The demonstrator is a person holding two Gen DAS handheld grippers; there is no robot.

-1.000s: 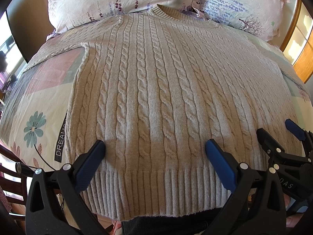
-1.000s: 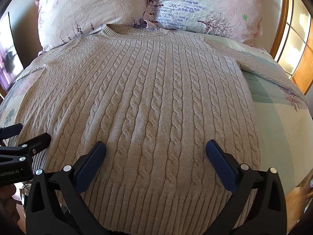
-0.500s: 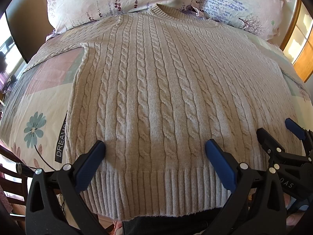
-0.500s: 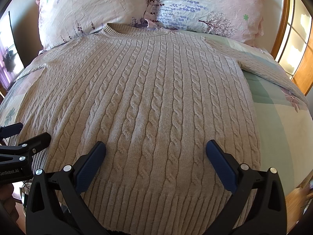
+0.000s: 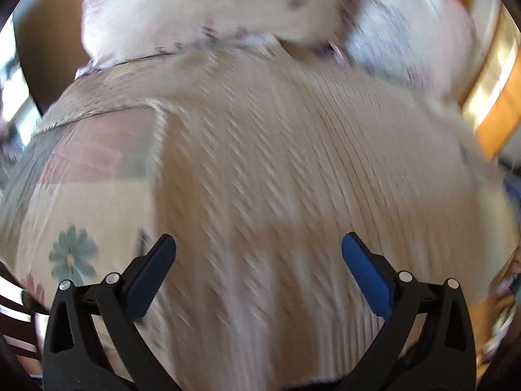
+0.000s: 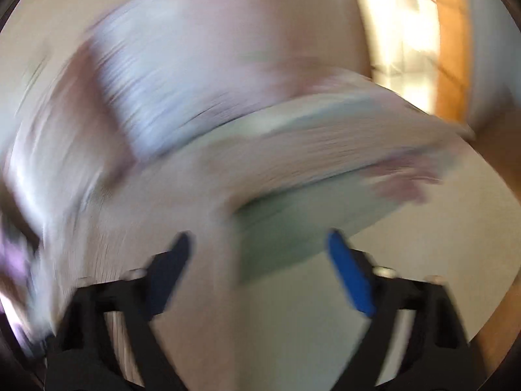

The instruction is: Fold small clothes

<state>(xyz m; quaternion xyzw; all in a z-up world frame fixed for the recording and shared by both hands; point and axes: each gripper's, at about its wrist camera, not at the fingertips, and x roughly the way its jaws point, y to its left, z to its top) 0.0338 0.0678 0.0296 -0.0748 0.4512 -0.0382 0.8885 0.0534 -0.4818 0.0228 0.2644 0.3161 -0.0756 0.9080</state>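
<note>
A beige cable-knit sweater [image 5: 293, 169] lies flat on the bed, collar toward the pillows; both views are motion-blurred. My left gripper [image 5: 259, 260] is open and empty above the sweater's lower left part, near its hem. My right gripper [image 6: 257, 257] is open and empty, over the sweater's right side edge [image 6: 182, 215] where its right sleeve [image 6: 342, 150] runs out across the sheet.
Two floral pillows [image 5: 202, 9] lie at the head of the bed. The patterned bedsheet [image 5: 88, 202] shows left of the sweater and to its right [image 6: 293, 238]. A wooden window frame [image 6: 452, 42] stands at the right.
Both grippers have swung fast, blurring the views. The left one has moved forward and left over the sweater. The right one has swung right toward the sweater's right edge and sleeve.
</note>
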